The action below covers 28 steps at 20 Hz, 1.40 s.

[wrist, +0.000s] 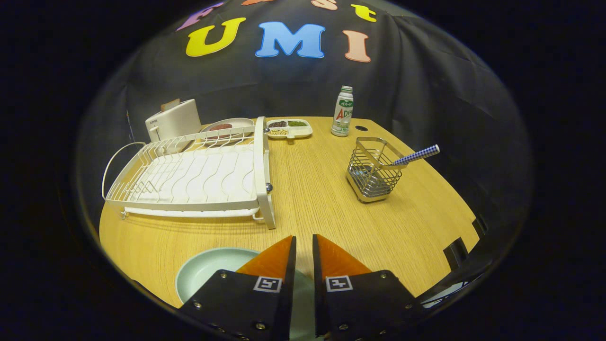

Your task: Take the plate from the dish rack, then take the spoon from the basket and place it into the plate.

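My jaws (304, 246) stand nearly together, a thin gap between the tips and nothing clamped in it. The plate (208, 270) lies flat on the table (322, 208) right under them, partly hidden by my left finger, and the rack (189, 177) beyond it to the left holds no dishes. So I judge the first half done and the spoon next.

The spoon (416, 155) stands in the wire basket (371, 170), well ahead and to the right, its checked handle leaning out over the far rim. Its bowl is down inside the wires, where I cannot make it out.

The risks, as I judge them:
- The handle is thin and slanted. If I close off-centre, it may roll or slip out.
- The basket looks light. Pull along the wrong line and the spoon may catch the wires and drag or tip it.
- The bottle (343, 111) stands just beyond, so an overshoot could knock it.
- On the way back, a loose hold may drop the spoon short of the plate.
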Each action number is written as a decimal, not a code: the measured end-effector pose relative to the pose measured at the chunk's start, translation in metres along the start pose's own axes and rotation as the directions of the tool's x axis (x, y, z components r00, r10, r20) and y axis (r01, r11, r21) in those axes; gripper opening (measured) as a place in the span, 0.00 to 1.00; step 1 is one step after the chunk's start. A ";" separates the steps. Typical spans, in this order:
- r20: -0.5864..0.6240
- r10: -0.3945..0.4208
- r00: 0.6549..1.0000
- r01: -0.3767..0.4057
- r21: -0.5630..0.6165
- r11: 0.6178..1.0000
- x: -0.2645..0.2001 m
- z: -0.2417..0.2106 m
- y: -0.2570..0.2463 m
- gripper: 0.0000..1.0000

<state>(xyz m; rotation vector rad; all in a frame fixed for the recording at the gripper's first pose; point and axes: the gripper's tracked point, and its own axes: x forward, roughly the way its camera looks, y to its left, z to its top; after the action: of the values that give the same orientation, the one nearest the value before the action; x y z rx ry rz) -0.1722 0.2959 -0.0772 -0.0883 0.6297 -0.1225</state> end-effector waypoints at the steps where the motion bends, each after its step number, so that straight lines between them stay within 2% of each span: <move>1: -0.002 0.001 1.000 -0.001 -0.003 1.000 0.000 0.000 0.001 0.20; 5: -0.001 0.008 1.000 -0.008 -0.009 1.000 -0.002 0.004 0.005 0.19; 8: 0.033 -0.016 0.999 0.015 0.032 0.999 -0.007 0.020 -0.007 0.20; 13: 0.130 -0.170 0.977 0.146 0.174 0.974 -0.014 0.074 -0.067 0.19; 17: 0.140 -0.307 0.941 0.249 0.325 0.912 -0.009 0.100 -0.114 0.19; 19: 0.115 -0.350 0.930 0.280 0.396 0.874 0.001 0.103 -0.133 0.20; 22: 0.088 -0.394 0.915 0.308 0.478 0.823 0.011 0.110 -0.152 0.30; 28: 0.041 -0.443 0.896 0.324 0.622 0.713 0.042 0.120 -0.183 0.30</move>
<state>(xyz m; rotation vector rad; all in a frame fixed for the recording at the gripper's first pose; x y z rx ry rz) -0.0835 0.1139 0.0168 0.3925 0.3473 -0.7168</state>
